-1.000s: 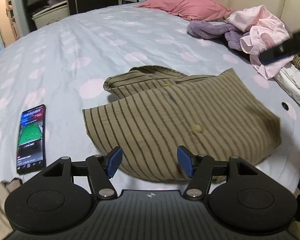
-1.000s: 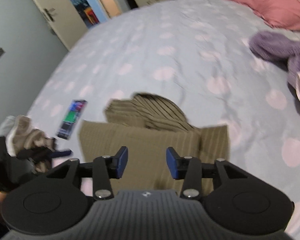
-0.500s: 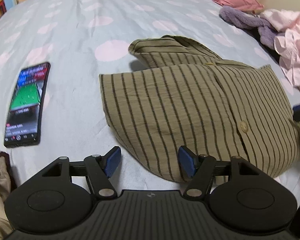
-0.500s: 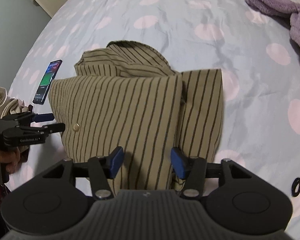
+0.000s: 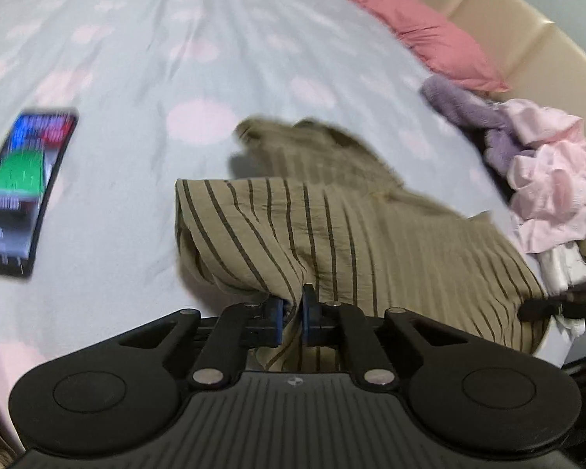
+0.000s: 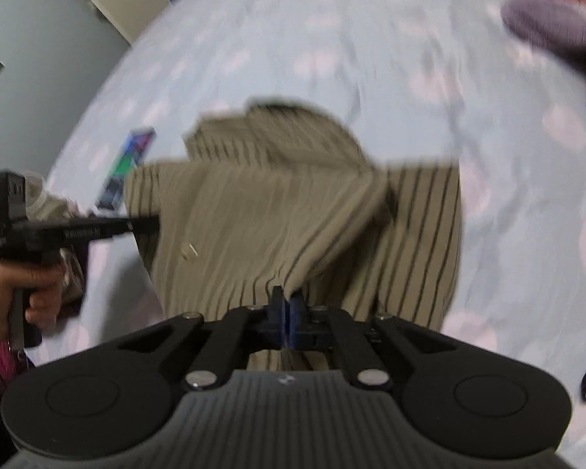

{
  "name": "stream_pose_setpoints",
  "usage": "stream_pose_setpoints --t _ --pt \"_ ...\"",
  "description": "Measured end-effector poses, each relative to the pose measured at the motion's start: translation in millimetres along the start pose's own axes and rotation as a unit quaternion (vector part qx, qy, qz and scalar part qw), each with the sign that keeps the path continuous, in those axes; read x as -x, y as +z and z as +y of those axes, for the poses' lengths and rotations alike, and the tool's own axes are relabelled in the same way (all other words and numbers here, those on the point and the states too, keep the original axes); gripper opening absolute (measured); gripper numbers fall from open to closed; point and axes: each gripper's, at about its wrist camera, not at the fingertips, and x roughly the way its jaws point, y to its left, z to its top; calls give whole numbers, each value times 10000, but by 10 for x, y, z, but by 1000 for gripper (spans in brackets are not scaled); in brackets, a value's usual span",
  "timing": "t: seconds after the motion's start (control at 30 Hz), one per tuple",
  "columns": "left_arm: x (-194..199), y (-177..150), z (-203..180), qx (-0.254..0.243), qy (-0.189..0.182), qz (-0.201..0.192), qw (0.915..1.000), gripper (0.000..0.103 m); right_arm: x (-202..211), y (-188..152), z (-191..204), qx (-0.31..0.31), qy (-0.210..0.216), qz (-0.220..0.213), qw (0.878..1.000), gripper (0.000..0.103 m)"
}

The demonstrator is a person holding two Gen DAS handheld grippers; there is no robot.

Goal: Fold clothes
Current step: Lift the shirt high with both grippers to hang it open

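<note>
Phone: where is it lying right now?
The phone lies screen-up on the bedsheet at the left edge of the left wrist view, left of the striped shirt and apart from it.

Both grippers (image 5: 292, 314) (image 6: 288, 318) clamped tight

The bed (image 5: 136, 58) in front of me is wearing a pale blue sheet with pink dots. Lying on it are the striped shirt (image 5: 371, 234), a lit phone (image 5: 23, 191), a pink pillow (image 5: 429, 35), and purple (image 5: 461, 105) and pink clothes (image 5: 547, 179).
</note>
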Motion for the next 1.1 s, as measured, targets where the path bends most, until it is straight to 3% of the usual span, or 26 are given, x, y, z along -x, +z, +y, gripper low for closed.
stream_pose_setpoints --t 0.2,0.4,0.53,0.7,0.87,0.97,1.1 --pt "607 285 -317 -193 -483 -863 9949 4 714 193 199 17 254 -1160 9929 2" --pt "1245 438 -612 -459 -916 -1726 9797 4 1642 328 405 -50 768 -2598 9626 2" --pt "1684 484 -799 -666 -1182 -2295 9638 4 2150 320 527 17 1155 -3324 9360 2" --pt "2231 542 -1032 -921 -1505 -2992 9377 4 2729 270 650 242 1742 -4134 8934 3" --pt "2750 595 -1284 -1177 -1788 -3596 9082 4 2847 287 735 344 1821 -4202 8883 3" --pt "2734 597 -1339 -1164 -1730 -3531 9120 5 2906 300 784 401 1855 -4224 8863 2" --pt "2516 638 -1201 -916 -1447 -3319 9276 5 2916 322 815 418 1878 -4196 8871 3"
